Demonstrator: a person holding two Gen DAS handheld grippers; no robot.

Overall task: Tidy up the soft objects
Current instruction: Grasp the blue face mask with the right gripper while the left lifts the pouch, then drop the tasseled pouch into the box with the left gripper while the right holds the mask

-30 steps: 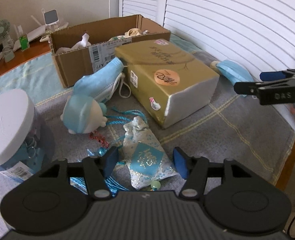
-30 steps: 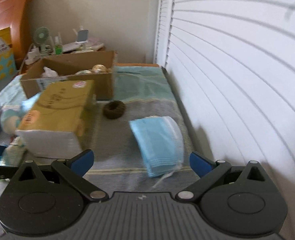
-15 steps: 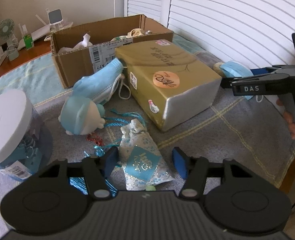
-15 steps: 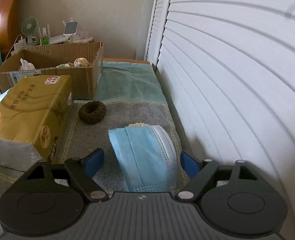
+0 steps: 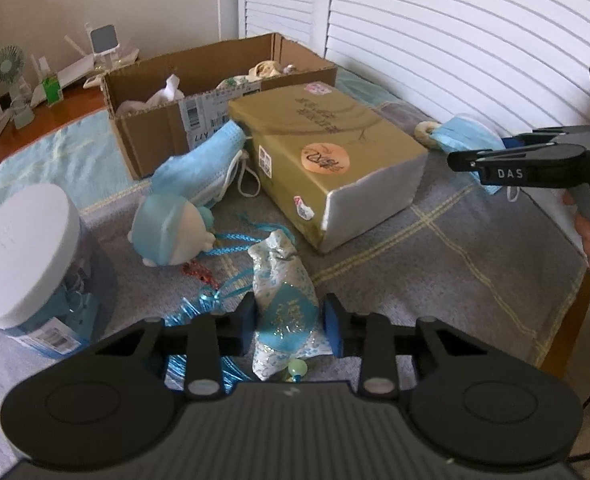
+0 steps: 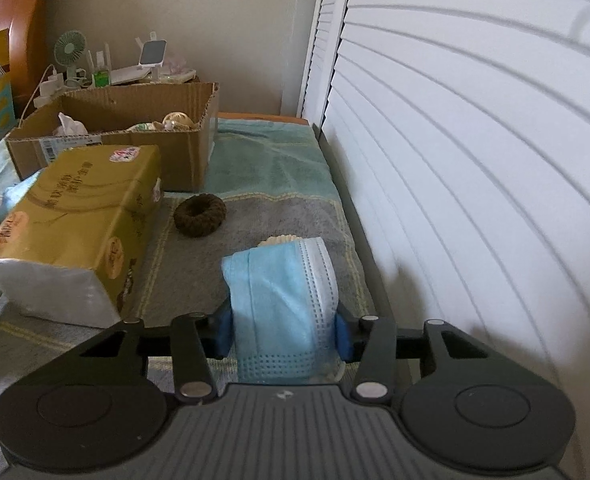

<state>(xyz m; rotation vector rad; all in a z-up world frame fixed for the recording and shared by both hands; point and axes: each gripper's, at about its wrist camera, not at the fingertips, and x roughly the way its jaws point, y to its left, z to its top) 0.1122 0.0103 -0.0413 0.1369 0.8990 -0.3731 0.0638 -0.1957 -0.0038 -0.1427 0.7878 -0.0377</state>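
A white and blue sachet pouch lies on the grey towel, right in front of the left wrist camera. My left gripper straddles it, and its closing jaws have both blue pads against the pouch's sides. A folded light-blue face mask lies by the shuttered wall. My right gripper is closing on the mask, with a pad touching each edge. In the left wrist view the right gripper shows side-on over that mask, with a hand behind it.
An open cardboard box with small items stands at the back. A gold tissue pack sits mid-table. Beside it are another blue mask, a plush toy and a white-lidded jar. A brown scrunchie lies behind the mask.
Both pairs of jaws have narrowed. The left pads came in against the pouch. The right gripper moved forward over the mask and its pads closed onto the mask's edges.
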